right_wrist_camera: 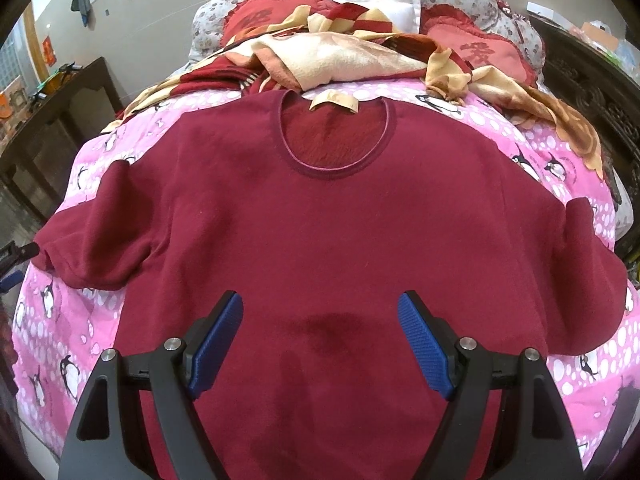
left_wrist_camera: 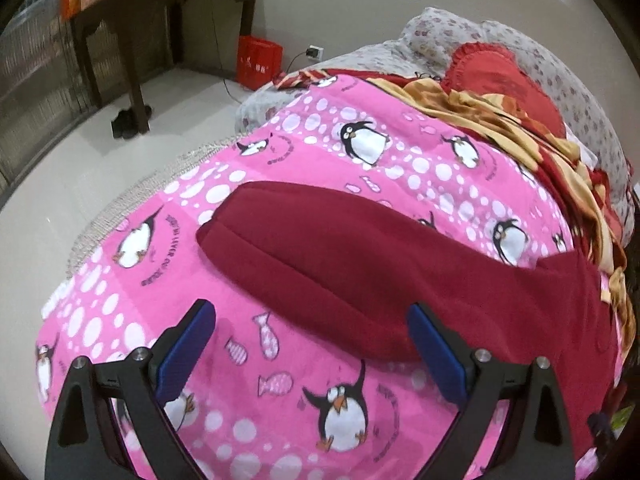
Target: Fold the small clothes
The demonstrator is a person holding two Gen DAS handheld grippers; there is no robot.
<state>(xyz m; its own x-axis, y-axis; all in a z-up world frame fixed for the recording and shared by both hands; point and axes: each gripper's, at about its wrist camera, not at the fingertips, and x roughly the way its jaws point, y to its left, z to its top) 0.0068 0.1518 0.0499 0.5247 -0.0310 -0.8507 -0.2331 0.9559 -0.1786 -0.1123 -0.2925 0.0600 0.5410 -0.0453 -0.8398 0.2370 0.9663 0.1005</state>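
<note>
Shirt (right_wrist_camera: 320, 220) lies flat, front up, on the pink blanket (right_wrist_camera: 560, 152), collar at 12 o'clock. My right gripper (right_wrist_camera: 320, 332) hovers over its lower body, fingers spread, holding nothing. My left gripper (left_wrist_camera: 312, 344) sits at the sleeve (left_wrist_camera: 320, 252), fingers spread, empty.

1. Sweater (right_wrist_camera: 320, 232): dark red knit cloth, matt, soft nap; fleecy pile shows inside the neckline.
2. Bedcover (left_wrist_camera: 280, 360): pink printed fleece, matt, faintly plush.
3. Left gripper (left_wrist_camera: 312, 344) and right gripper (right_wrist_camera: 320, 332): matt black plastic frames, ribbed blue pads (right_wrist_camera: 424, 344), shiny metal screw heads.
4. Floor (left_wrist_camera: 80, 200): pale, glossy, reflective.
5. Side table (left_wrist_camera: 168, 12): dark wood, dull sheen.
</note>
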